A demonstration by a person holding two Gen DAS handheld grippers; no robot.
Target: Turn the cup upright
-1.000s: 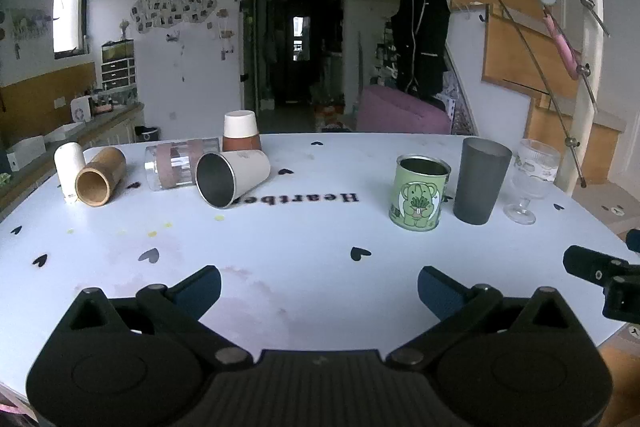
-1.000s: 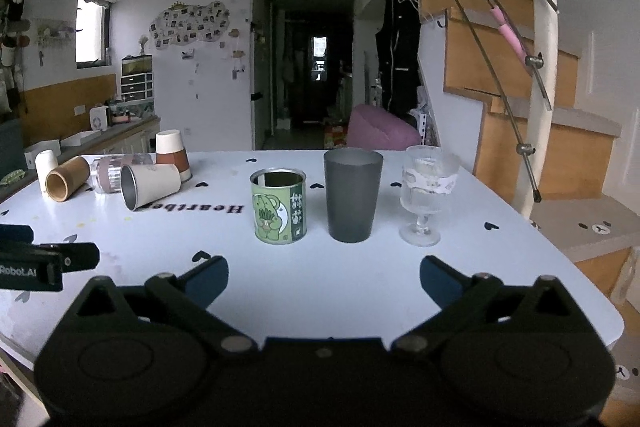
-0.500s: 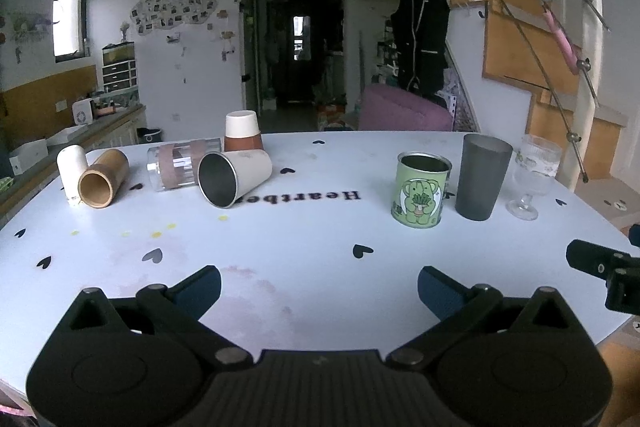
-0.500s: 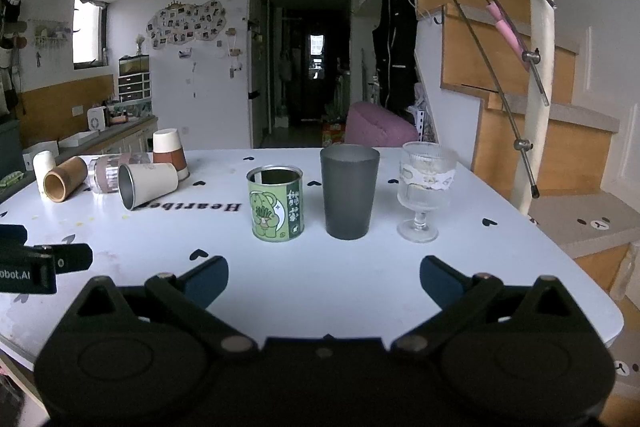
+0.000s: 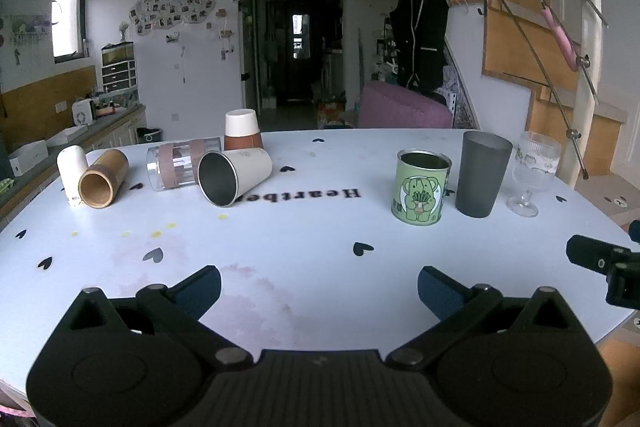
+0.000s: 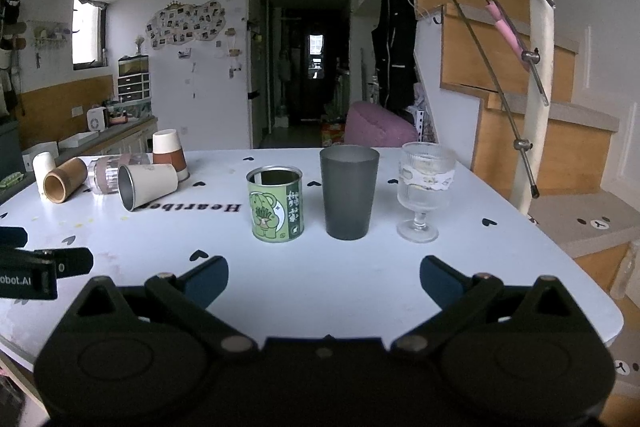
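The white table is carrying all the items. The left gripper is hovering over the near edge with its jaws spread wide apart and nothing between them. The right gripper is hovering likewise, jaws wide apart and holding nothing, facing the upright items.

The dark grey tumbler is standing upright between the stemmed glass and the green tin; the three are standing close together without touching.

The cream cup is lying on its side in the far left part of the table, its open metal-lined mouth pointing toward the grippers. Just beside it, the clear jar is lying on its side, and behind both the brown-and-white cup is standing upside down. Farther left, the bamboo cup is lying on its side against the small white tube.
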